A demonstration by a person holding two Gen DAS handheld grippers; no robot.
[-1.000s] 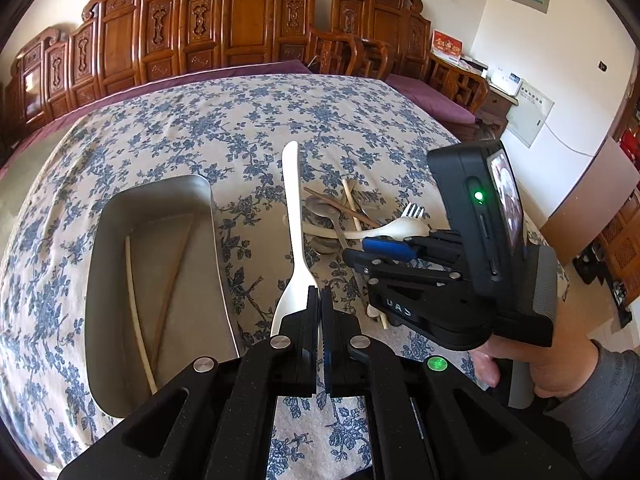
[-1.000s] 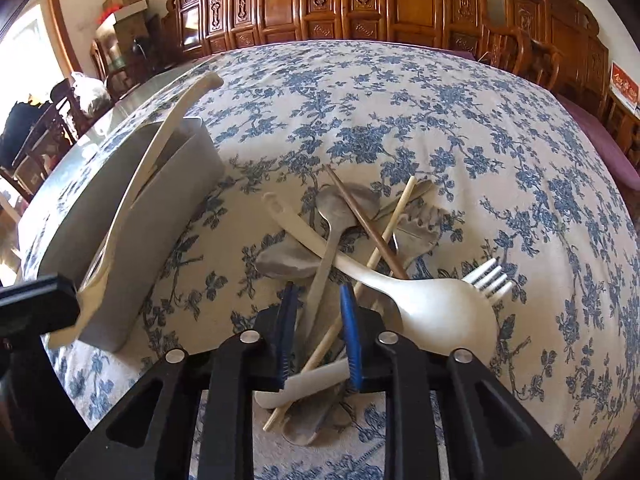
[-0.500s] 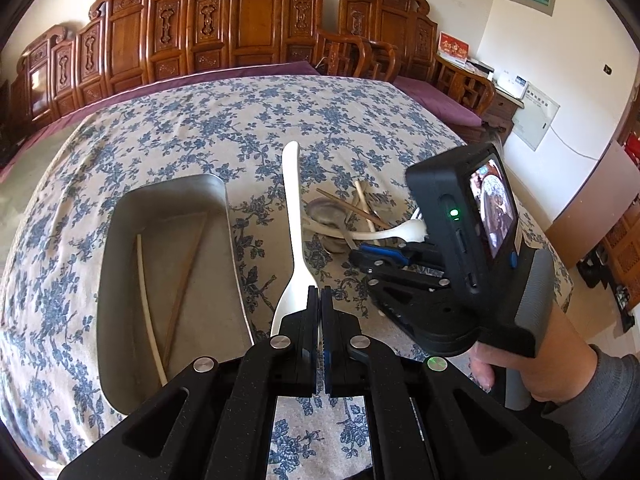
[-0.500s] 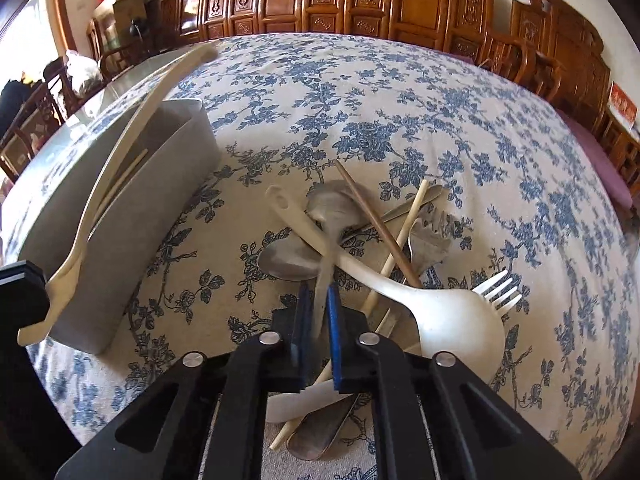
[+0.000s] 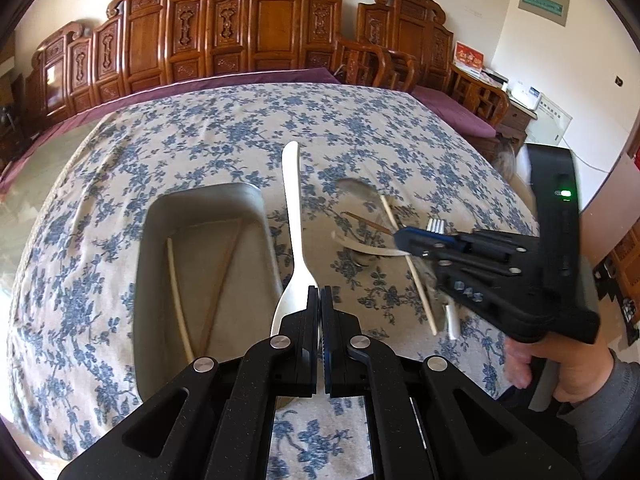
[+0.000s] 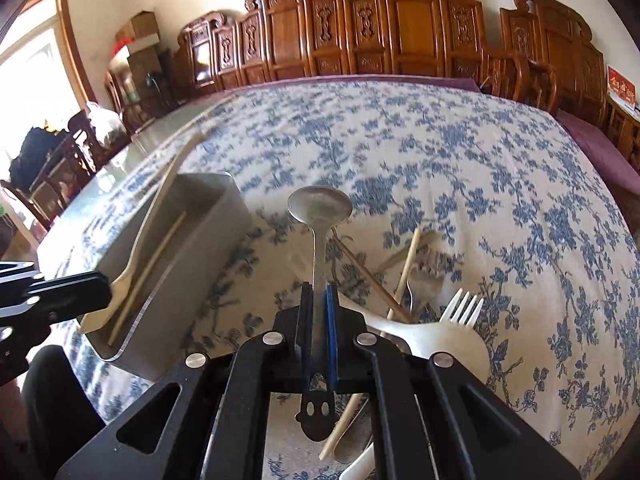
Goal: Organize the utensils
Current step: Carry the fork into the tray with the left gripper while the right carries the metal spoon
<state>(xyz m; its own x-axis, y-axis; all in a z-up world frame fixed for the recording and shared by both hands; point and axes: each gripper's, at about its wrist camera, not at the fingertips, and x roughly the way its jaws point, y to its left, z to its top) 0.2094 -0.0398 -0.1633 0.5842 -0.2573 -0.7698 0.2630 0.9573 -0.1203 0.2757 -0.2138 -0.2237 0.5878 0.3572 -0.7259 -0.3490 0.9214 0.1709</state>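
Metal spoon (image 6: 318, 236) sat pinched in the right gripper (image 6: 319, 300), handle running straight up mid-frame, bowl aloft, while the grey tray (image 6: 208, 216) waited at left, nearer the left gripper (image 5: 320, 300) clamping a white utensil (image 5: 292, 216).

A home: carved wooden chairs (image 5: 276, 28) behind a floral-clothed table (image 5: 360, 128).

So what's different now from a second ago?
The right claw closed on the metal spoon and lifted it out of the pile. It had been open over the pile. The left claw stayed shut on the white utensil beside the tray, which holds the same two chopsticks.
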